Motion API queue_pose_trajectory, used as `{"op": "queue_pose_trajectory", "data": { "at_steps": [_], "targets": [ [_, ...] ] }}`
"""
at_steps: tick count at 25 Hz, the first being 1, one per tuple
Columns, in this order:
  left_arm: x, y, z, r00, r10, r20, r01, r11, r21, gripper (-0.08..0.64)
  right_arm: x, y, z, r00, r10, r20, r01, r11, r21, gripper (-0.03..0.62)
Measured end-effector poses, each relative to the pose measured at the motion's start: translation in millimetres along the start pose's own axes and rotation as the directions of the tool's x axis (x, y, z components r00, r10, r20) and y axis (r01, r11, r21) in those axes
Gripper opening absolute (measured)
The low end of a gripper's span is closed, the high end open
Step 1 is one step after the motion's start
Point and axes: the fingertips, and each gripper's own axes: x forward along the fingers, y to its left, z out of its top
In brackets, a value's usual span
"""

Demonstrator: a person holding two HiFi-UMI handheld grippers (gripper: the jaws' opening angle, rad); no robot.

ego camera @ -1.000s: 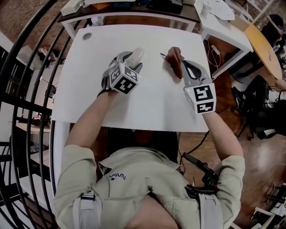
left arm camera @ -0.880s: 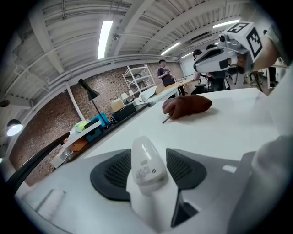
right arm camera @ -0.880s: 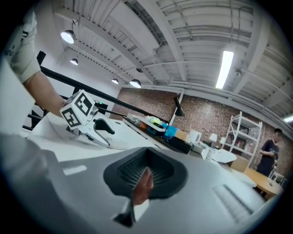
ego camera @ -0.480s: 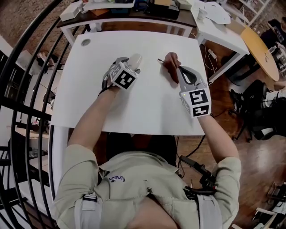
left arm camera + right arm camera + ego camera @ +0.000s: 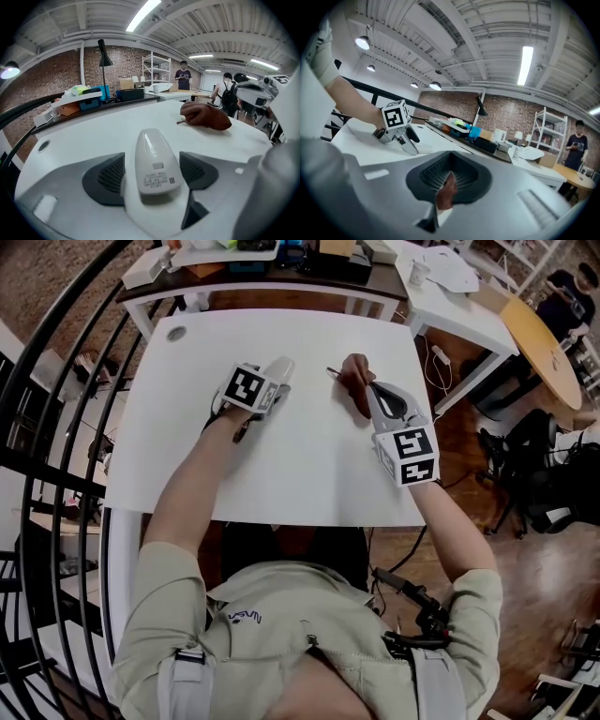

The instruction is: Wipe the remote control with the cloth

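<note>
Head view shows a white surface (image 5: 309,465) under the jaws. The left gripper (image 5: 275,381) is opening, its jaws clear of the remote control (image 5: 154,164) between them. The right gripper (image 5: 449,180) pinches the cloth (image 5: 357,381), with a brick wall (image 5: 56,79) ahead.

**Q:** Where does the remote control (image 5: 284,364) lie?
**A:** On the table (image 5: 281,465), left of centre and toward the far edge. It sits between the opening jaws of the left gripper (image 5: 272,381) and touches neither pad.

**Q:** And the cloth (image 5: 354,371)?
**A:** On the same table, right of the remote control and apart from it, its near end pinched in the right gripper (image 5: 366,395). A desk (image 5: 262,285) stands behind the table.
</note>
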Motion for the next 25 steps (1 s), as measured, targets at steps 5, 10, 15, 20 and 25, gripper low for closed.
{"op": "queue_pose_trajectory", "data": {
  "at_steps": [5,10,15,20,25],
  "targets": [
    [3,1,2,1.0,0.007,-0.004,-0.007,1.0,-0.004,0.37,2,-2,-5,1.0,0.0,-0.004,0.001,1.0,0.017,0.003],
    [1,-6,4,1.0,-0.019,-0.007,0.019,0.999,0.046,0.308,4,-10,-11,1.0,-0.02,-0.004,0.02,0.998,0.054,0.003],
    [-5,-11,7,0.998,0.034,0.052,-0.037,0.998,0.056,0.301,10,-20,-23,0.999,-0.03,-0.036,0.032,0.998,0.062,0.037],
    [-25,-31,19,0.988,0.013,0.152,-0.023,0.998,0.06,0.301,26,-21,-29,0.997,0.003,-0.076,0.0,0.999,0.046,0.138],
    [-72,-69,45,0.968,-0.009,0.252,-0.033,0.986,0.161,0.301,54,-13,-50,0.98,0.058,-0.188,-0.056,0.998,0.019,0.216]
  ]
}}
